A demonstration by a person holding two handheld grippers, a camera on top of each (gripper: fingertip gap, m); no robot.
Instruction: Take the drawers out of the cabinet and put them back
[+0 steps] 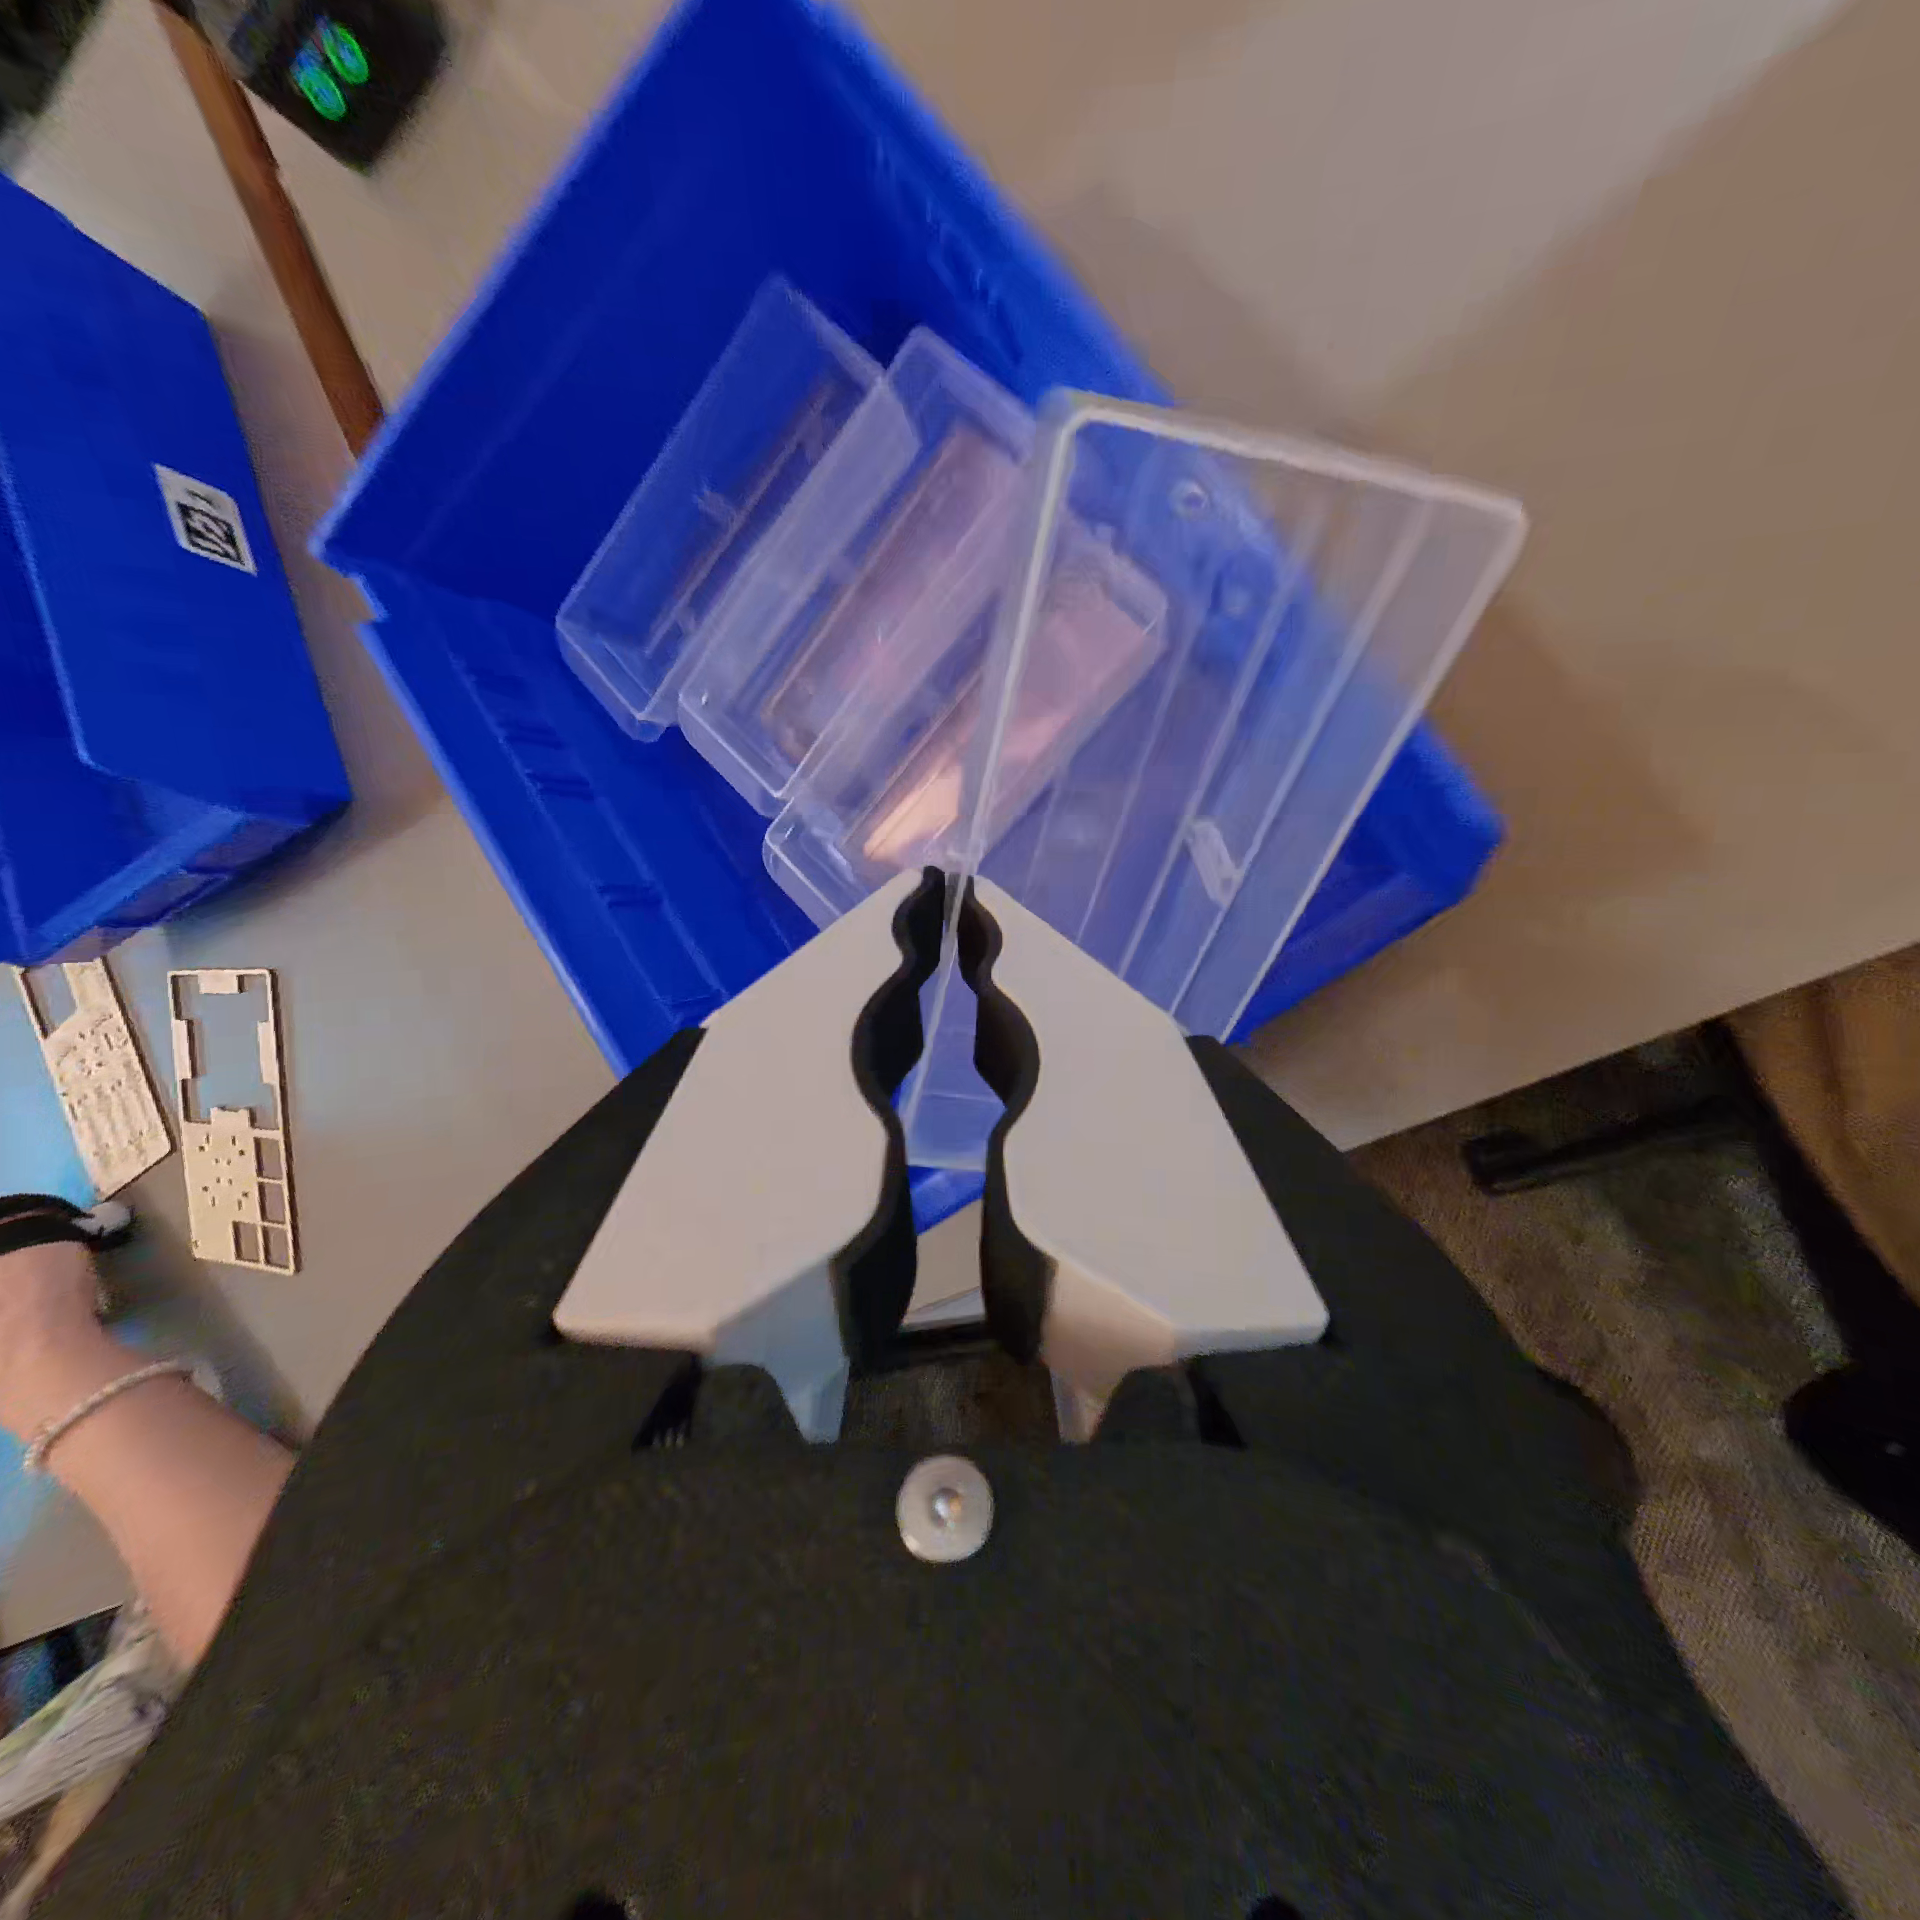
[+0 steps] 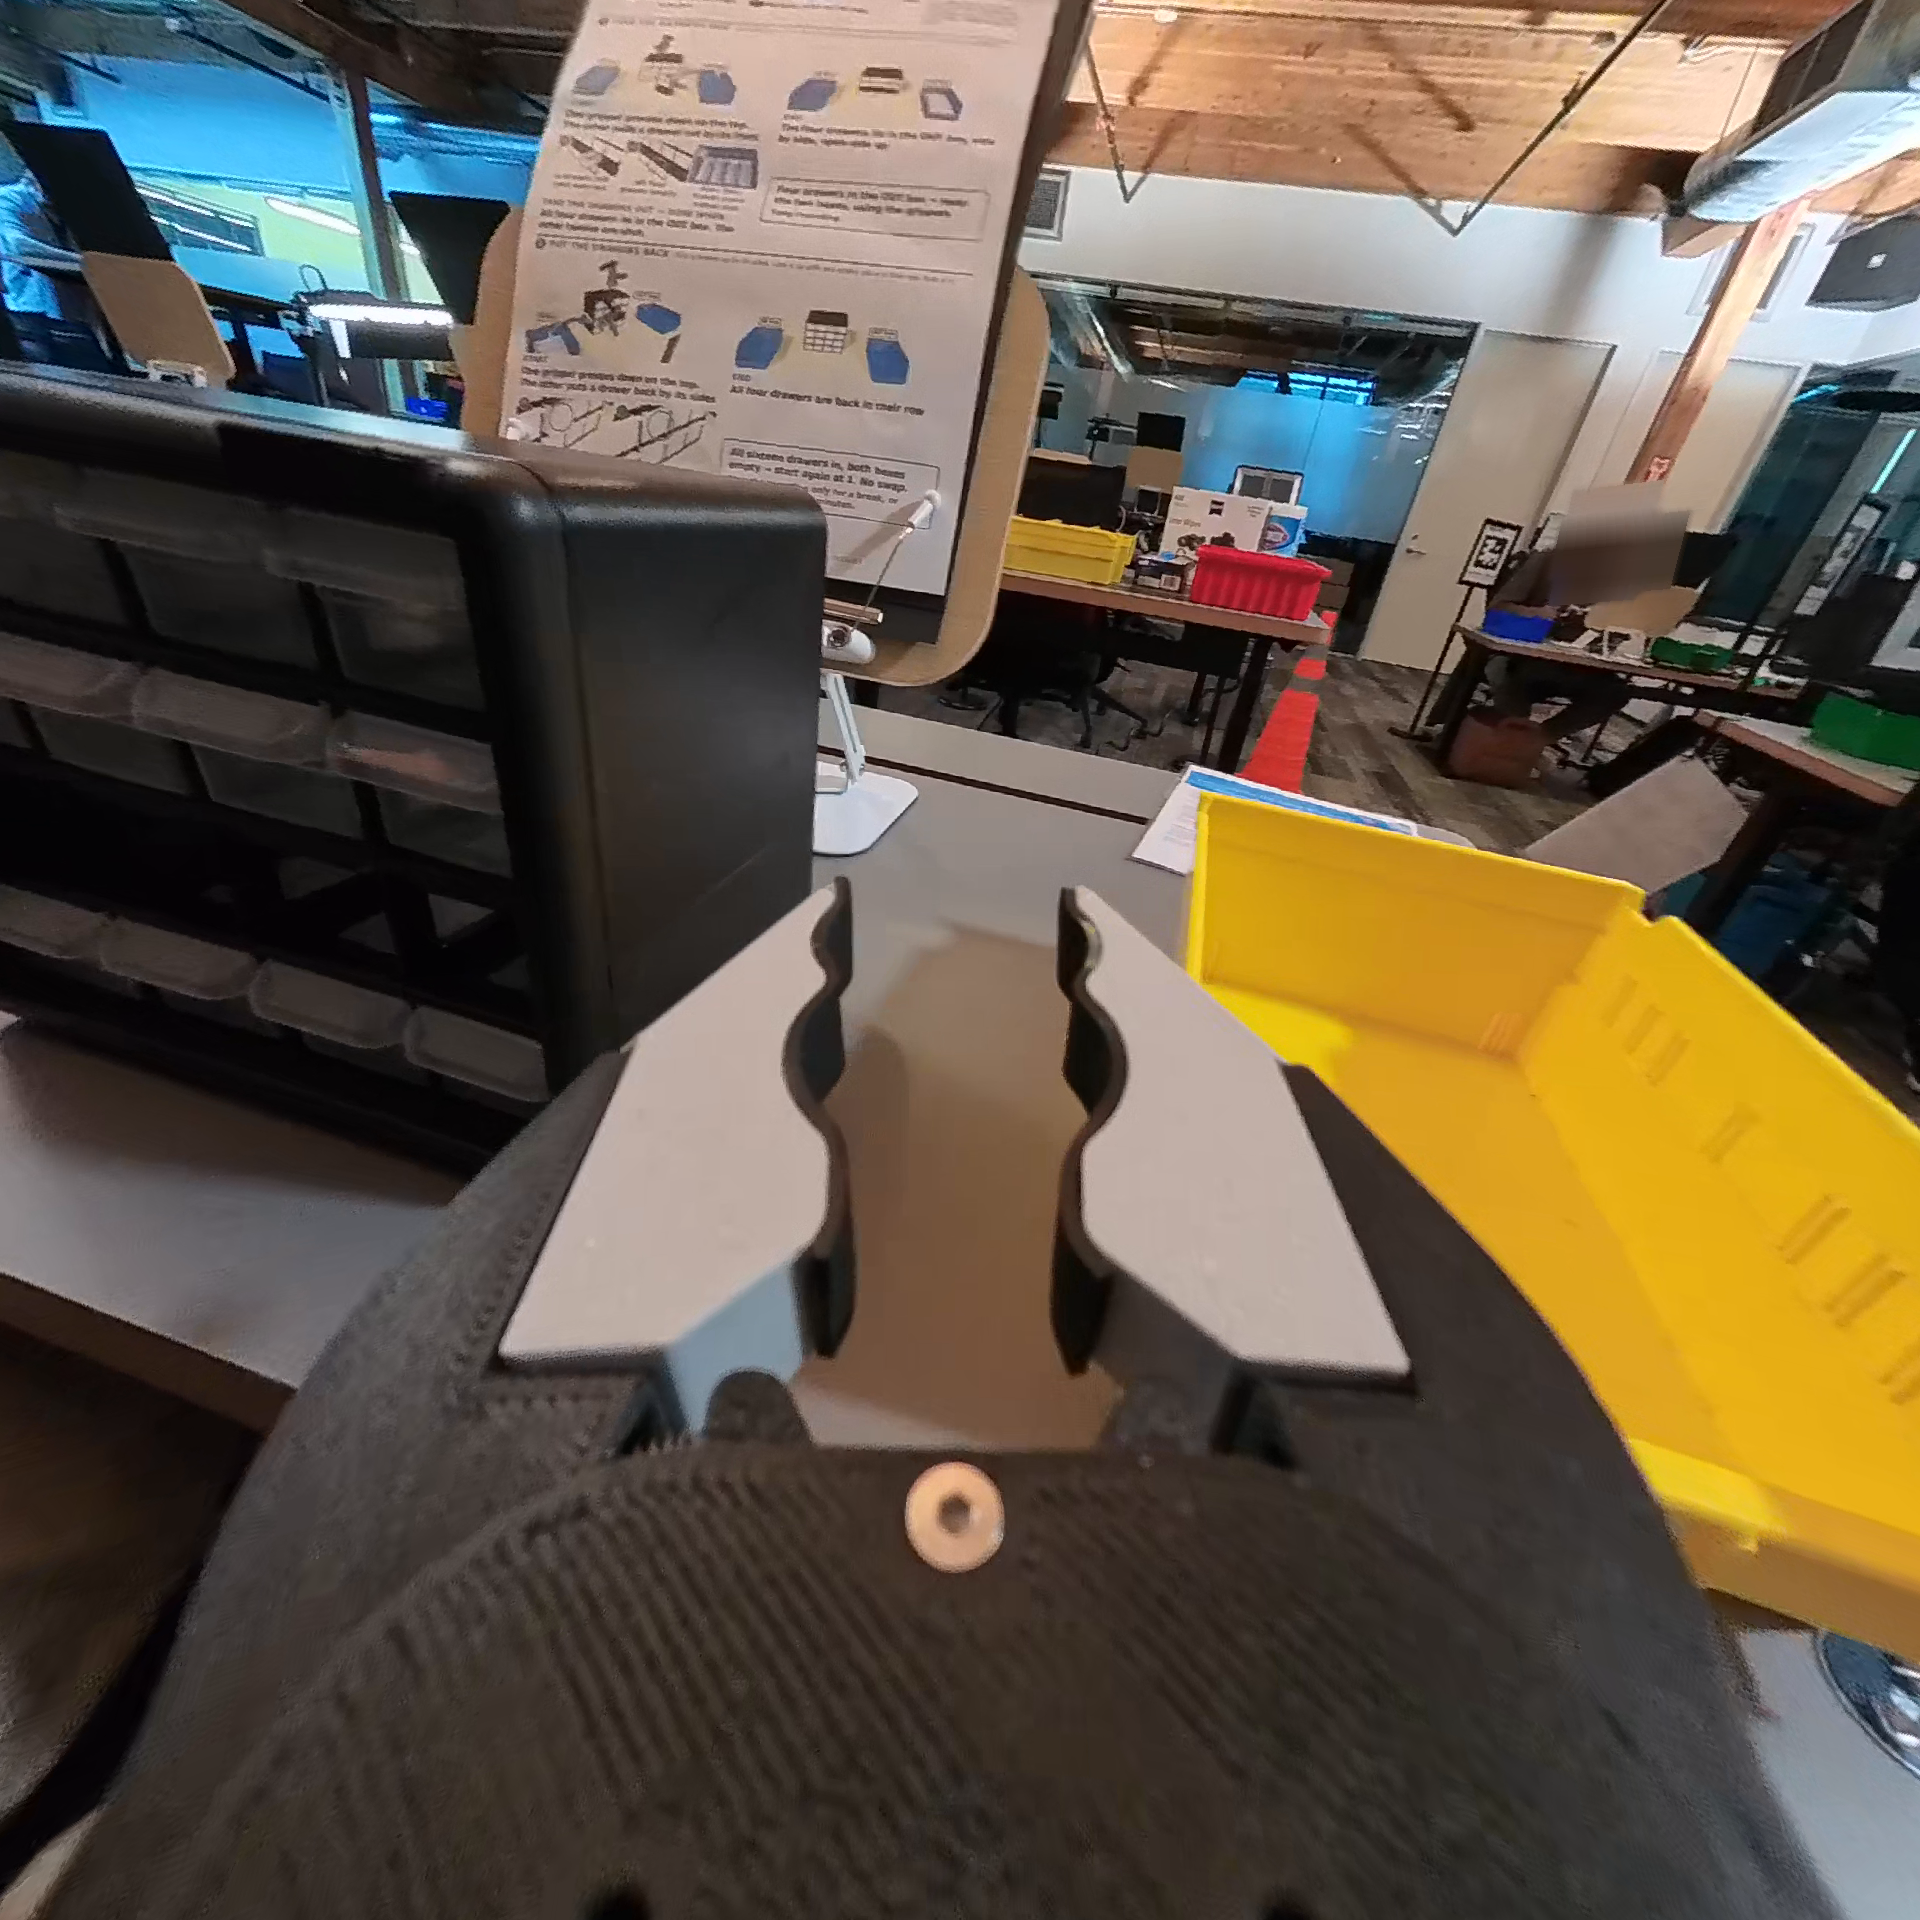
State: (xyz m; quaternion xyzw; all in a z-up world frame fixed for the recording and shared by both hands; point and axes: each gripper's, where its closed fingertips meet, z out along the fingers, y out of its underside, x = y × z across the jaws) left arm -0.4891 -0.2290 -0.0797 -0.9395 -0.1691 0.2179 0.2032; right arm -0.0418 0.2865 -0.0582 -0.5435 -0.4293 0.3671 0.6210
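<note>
Above, the left gripper is closed on one thin wall of a clear plastic drawer, held tilted over a blue bin. Inside that bin lie three more clear drawers, side by side and overlapping like steps, the held one partly covering the nearest. The blue bin sits near the worktop's edge, with carpet visible beyond that edge. A second blue bin rests well apart toward the left edge of the left wrist view, bearing a small white sticker. Two flat perforated cards lie on the worktop beside it, and a person's forearm with a bracelet shows at the lower left.

In the right wrist view, the right gripper stands with its jaws wide apart and nothing between them, over the grey worktop. A black cabinet with rows of translucent drawers stands to its left; some slots in one lower row look vacant. A yellow bin lies to the right. An illustrated sheet on a cardboard backing stands behind the cabinet.
</note>
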